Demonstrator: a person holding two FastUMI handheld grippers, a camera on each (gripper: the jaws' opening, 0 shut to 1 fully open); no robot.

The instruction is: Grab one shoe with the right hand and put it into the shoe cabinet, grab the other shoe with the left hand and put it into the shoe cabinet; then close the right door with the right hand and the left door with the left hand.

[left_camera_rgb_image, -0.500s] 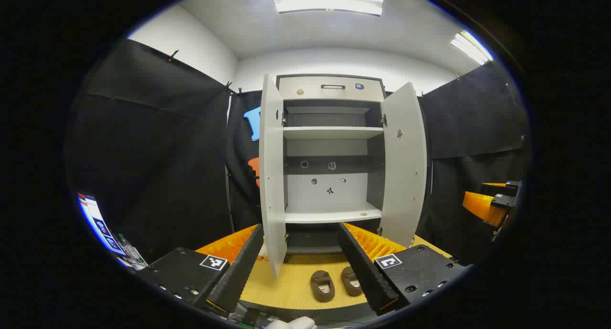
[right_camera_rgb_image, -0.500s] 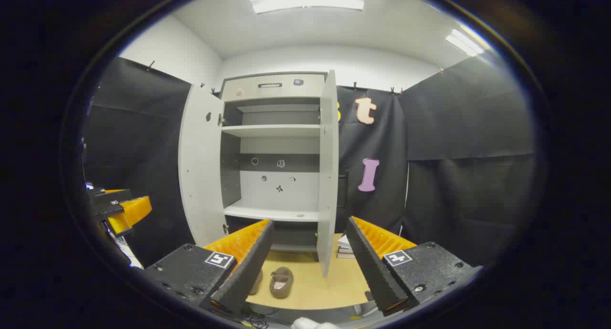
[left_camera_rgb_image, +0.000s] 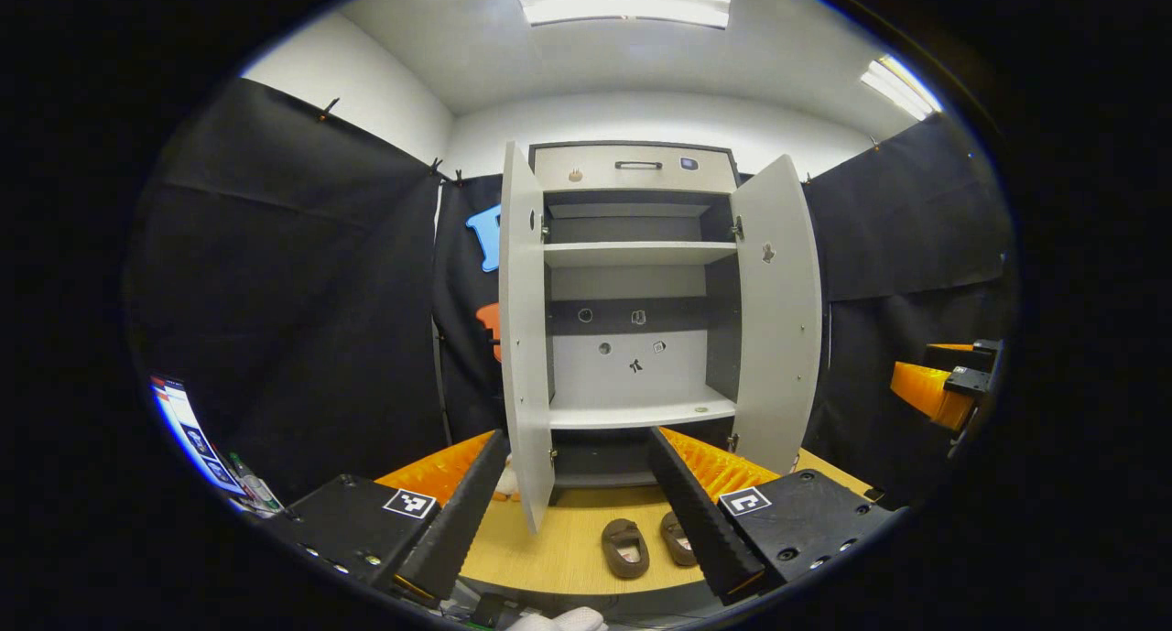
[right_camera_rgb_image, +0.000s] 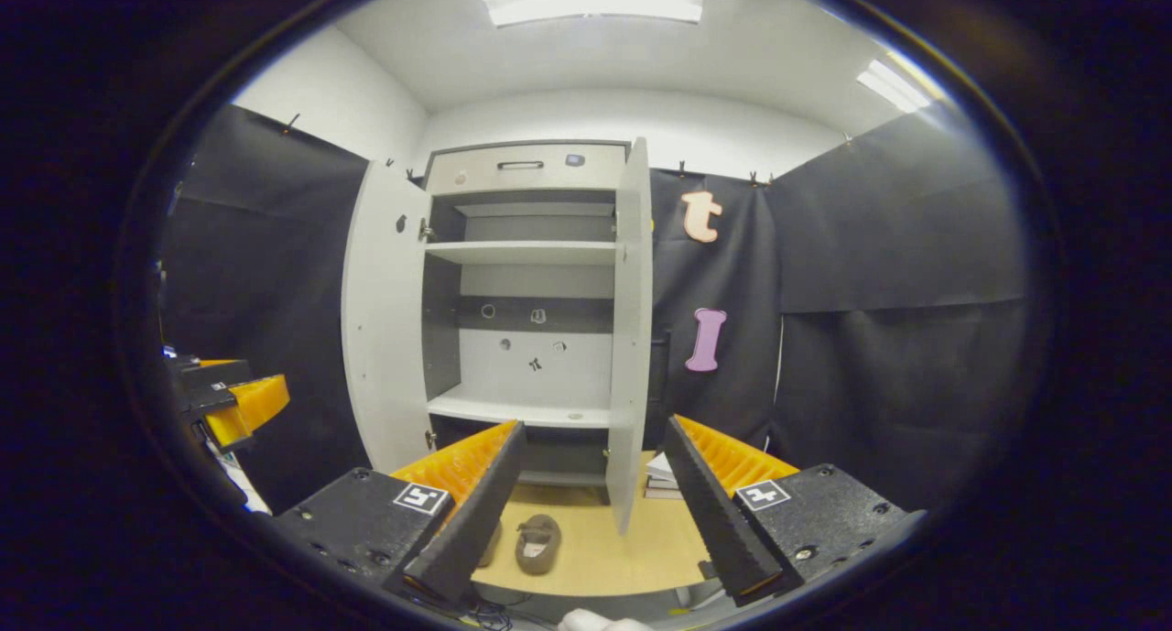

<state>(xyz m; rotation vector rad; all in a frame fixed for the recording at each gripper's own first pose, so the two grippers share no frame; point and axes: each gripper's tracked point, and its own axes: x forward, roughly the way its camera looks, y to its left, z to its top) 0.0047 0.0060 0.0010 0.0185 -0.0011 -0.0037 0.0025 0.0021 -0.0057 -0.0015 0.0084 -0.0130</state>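
Black-curtained booth, white ceiling lights. Shoe cabinet stands on the wooden worktop, left door and right door both swung open, shelves bare. Two brown shoes sit side by side on the worktop in front of it. Left hand-held gripper spread apart, grasping nothing. Right hand-held gripper likewise released, well short of the shoes.

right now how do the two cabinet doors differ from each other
In the left gripper view, the left door stands nearly edge-on, while the right door shows its broad inner face. The left door's bottom corner hangs over the wooden floor beside the shoes; the right door's ends farther back. Both are pale grey and open.
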